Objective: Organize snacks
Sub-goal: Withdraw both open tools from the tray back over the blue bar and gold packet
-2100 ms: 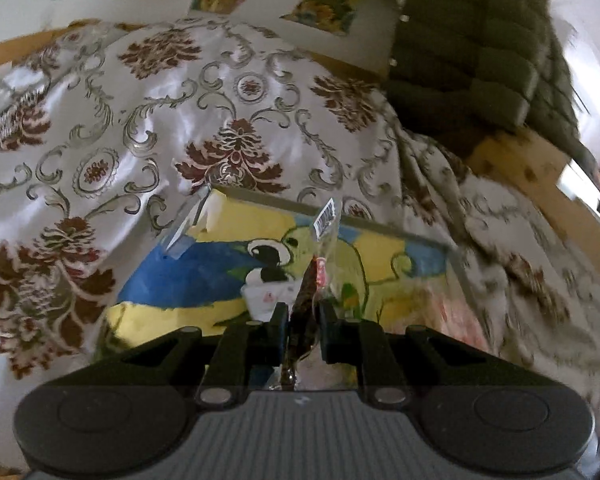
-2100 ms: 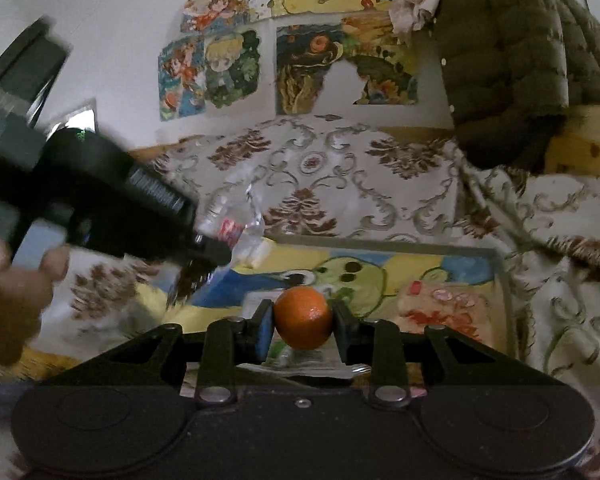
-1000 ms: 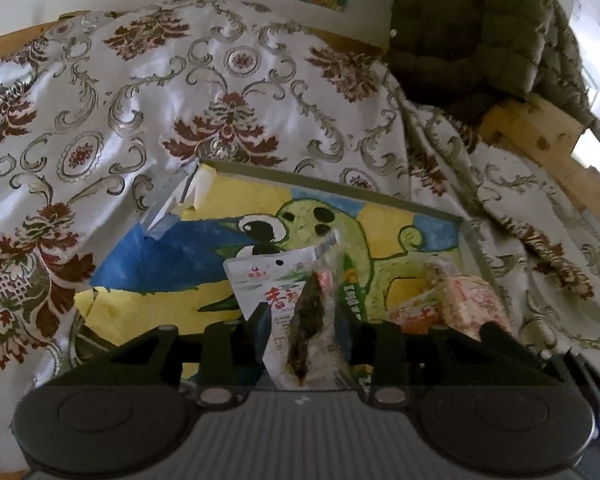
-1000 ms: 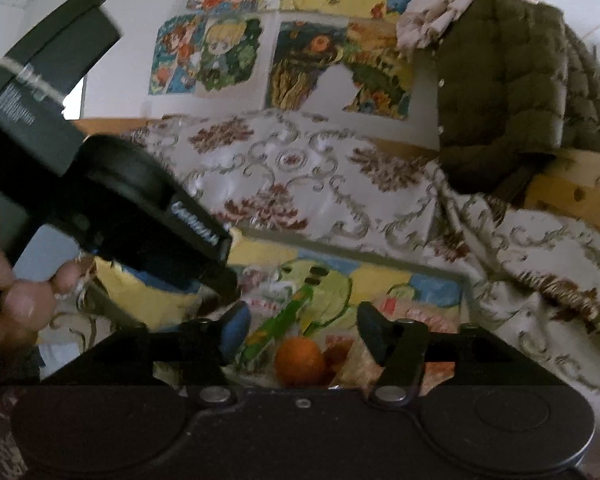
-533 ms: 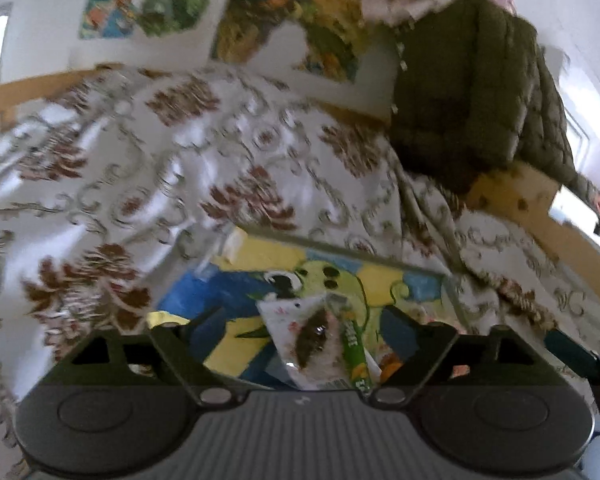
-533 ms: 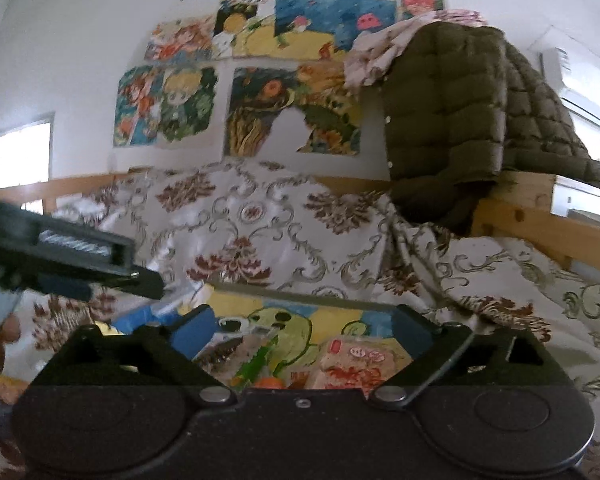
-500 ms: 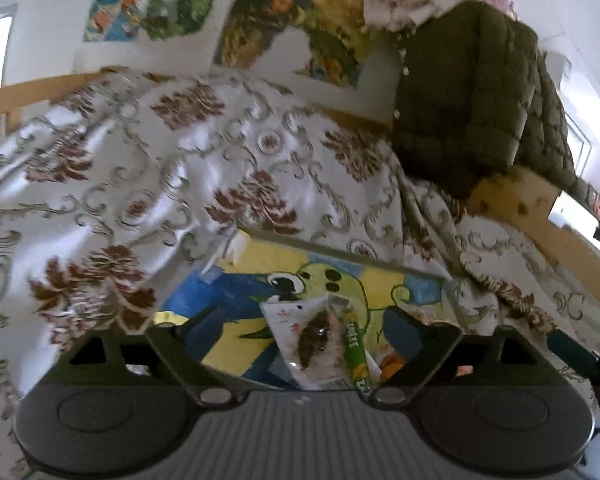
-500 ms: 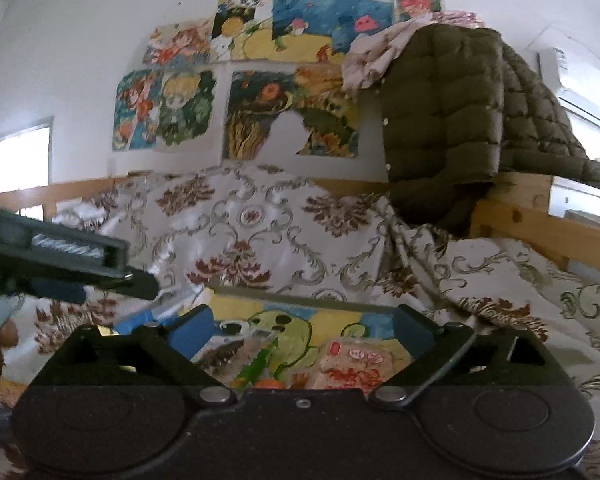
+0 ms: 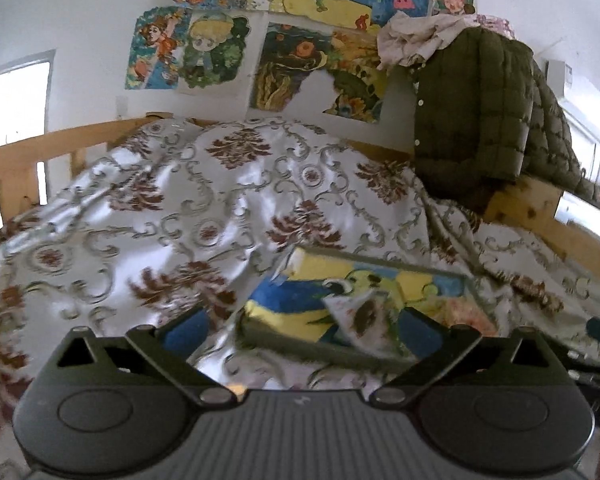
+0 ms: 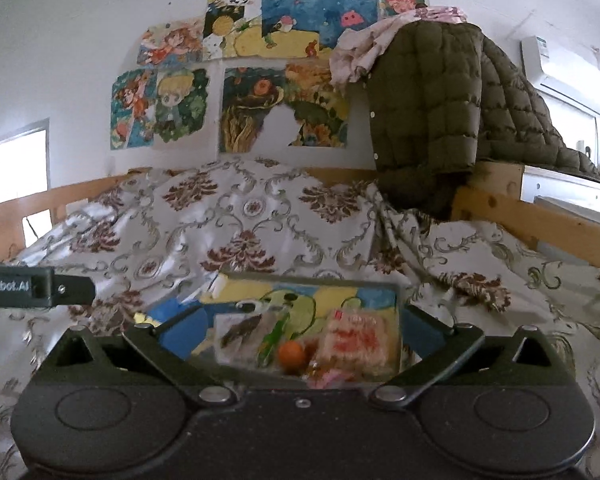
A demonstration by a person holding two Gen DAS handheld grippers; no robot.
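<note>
Snack tray's [image 10: 312, 280] near edge behind right tongs [image 10: 300, 334]

Orange fruit [image 10: 292, 353], yellow-blue cartoon tray [image 10: 380, 283], brown-flowered white bedspread [image 10: 260, 216], olive jacket [image 10: 428, 112].

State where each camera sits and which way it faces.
Left wrist: rides the open left gripper, facing the cartoon-printed tray on the floral bedspread; only its own fingers show.
Right wrist: rides the open right gripper, facing the tray's snack packets and small orange fruit; the left gripper juts in.
Shared: tray, bedspread, olive quilted jacket.
</note>
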